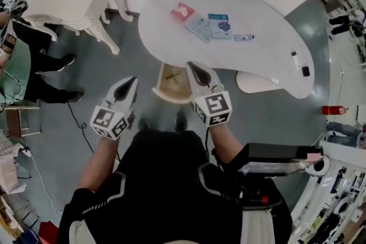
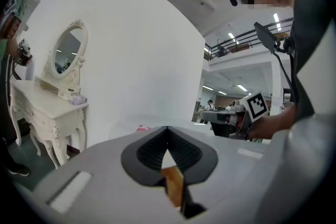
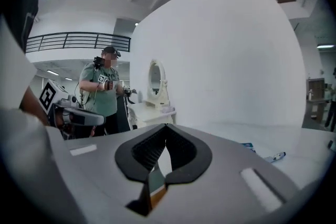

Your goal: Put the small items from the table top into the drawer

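On the white curved table [image 1: 269, 14] lie a red packet [image 1: 183, 11], a pale blue packet [image 1: 198, 28], a teal card [image 1: 219, 24] and a small pen-like item [image 1: 244, 37]. Farther right are a marker [image 1: 295, 60] and a small black item [image 1: 305, 71]. Below the table's near edge an open wooden drawer [image 1: 163, 91] holds scissors [image 1: 174, 76]. My left gripper [image 1: 130, 86] hangs over the floor left of the drawer, shut and empty [image 2: 168, 128]. My right gripper [image 1: 197, 71] hovers at the drawer's right side, shut with nothing in it [image 3: 166, 127].
A white dressing table [image 1: 68, 0] with an oval mirror [image 2: 68, 52] stands at the far left, with a person [image 3: 102, 92] beside it. A white ribbed round object [image 1: 254, 83] sits under the table. A cable [image 1: 80, 123] trails on the floor.
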Demonstrator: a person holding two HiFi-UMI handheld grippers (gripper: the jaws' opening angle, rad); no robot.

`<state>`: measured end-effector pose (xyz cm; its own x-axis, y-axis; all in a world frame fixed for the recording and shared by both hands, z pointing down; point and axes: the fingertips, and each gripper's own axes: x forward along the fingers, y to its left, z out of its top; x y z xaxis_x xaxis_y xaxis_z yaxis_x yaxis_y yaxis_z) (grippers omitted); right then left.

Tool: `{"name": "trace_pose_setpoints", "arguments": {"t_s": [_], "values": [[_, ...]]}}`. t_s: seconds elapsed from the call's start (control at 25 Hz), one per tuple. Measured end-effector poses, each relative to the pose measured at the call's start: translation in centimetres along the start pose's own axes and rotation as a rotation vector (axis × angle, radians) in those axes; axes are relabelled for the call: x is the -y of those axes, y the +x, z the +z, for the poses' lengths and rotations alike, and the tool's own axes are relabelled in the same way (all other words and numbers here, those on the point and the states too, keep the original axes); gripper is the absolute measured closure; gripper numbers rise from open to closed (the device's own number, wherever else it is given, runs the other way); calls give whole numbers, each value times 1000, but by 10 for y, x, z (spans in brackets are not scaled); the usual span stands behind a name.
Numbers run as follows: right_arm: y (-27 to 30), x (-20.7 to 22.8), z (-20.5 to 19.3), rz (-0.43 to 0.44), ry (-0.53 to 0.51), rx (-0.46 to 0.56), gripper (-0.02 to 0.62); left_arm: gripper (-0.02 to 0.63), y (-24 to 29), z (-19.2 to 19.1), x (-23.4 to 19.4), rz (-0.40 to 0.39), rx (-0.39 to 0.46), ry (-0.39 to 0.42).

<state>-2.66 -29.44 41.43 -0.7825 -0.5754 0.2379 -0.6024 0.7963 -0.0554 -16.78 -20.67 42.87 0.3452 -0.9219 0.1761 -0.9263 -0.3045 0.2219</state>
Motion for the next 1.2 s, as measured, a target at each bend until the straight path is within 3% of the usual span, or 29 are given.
{"name": "trace_pose_setpoints", "arguments": {"t_s": [0.32, 0.48, 0.68, 0.88, 1.2], "values": [[-31, -14, 65, -78, -7, 150, 594, 607, -16, 67, -9, -8, 137, 18], [-41, -25, 78, -96, -20, 170, 595, 607, -22, 80, -11, -4, 156, -7], [-61, -27, 90, -142, 27, 195, 595, 607, -39, 103, -10, 37, 214, 34], [-69, -33, 103, -176, -35, 216, 595, 607, -48, 105, -12, 23, 213, -10], [-75, -33, 97, -232, -40, 206, 595, 607, -58, 97, -16, 32, 206, -27]]}}
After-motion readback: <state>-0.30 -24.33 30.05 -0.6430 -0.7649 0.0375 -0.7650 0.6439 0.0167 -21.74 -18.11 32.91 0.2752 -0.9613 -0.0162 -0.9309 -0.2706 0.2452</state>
